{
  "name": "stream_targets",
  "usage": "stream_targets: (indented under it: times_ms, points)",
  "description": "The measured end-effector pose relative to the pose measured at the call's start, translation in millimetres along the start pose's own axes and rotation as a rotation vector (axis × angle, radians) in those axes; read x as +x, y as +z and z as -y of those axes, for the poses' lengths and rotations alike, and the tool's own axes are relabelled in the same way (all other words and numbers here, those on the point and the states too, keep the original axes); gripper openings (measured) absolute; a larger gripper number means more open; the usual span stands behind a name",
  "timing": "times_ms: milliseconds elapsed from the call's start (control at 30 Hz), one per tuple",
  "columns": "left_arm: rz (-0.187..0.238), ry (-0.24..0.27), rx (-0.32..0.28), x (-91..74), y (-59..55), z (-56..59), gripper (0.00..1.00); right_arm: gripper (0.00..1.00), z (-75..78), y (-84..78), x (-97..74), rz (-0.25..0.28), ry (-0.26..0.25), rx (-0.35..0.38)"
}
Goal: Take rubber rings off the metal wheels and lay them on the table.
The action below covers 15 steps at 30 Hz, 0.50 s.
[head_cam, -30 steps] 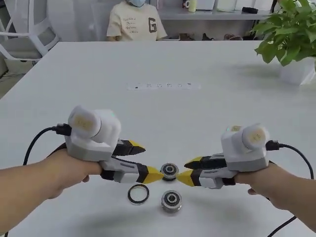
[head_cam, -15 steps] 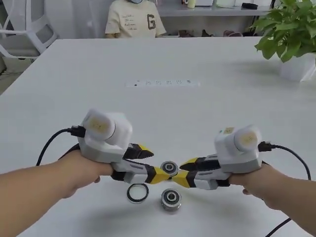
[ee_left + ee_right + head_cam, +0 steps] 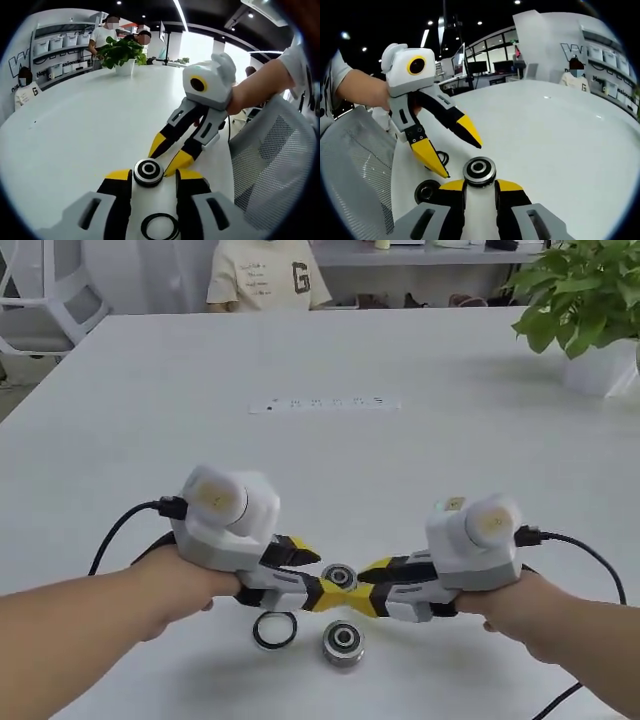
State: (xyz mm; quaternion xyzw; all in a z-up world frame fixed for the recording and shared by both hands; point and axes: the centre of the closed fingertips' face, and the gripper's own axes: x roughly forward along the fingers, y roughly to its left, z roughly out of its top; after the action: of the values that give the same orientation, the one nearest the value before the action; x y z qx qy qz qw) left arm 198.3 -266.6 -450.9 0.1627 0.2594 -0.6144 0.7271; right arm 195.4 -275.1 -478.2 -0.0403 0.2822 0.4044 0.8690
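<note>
White and bare across most of its top, the counter (image 3: pixel 450 470) is spread under everything. Nearest the person, a loose black rubber ring (image 3: pixel 274 629) is laid flat on it. Just to the ring's right, and apart from it, a small silver metal wheel with a dark hub (image 3: pixel 343 641) is also laid flat.

Just beyond these, a second metal wheel with a dark outer band (image 3: pixel 339 577) is set on the counter between the tips of the two grippers. The left gripper (image 3: pixel 316 575), grey-white with black jaws tipped in yellow, is held in from the left with its jaws spread well apart. In the left gripper view the banded wheel is seen between its yellow tips, close to one of them, and is not clamped. The right gripper (image 3: pixel 367 585) is held in from the opposite side, its jaws likewise parted. In its own view the wheel is seen just at its tips; whether it is touched cannot be told.

Farther off, a thin white strip (image 3: pixel 325 403) is laid across the middle of the counter. At the far right a green leafy plant (image 3: pixel 575 290) is stood in a white pot (image 3: pixel 605 375). Beyond the far edge, a person in a cream T-shirt (image 3: pixel 262 275) is seen.
</note>
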Motion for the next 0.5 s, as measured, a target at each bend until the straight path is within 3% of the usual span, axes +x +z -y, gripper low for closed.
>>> stream_targets:
  times_ms: [500]
  points:
    - [-0.022, 0.006, 0.025, 12.1, -2.9, -5.3, 0.14, 0.18, 0.7, -0.4, 0.9, 0.01, 0.001, -0.005]
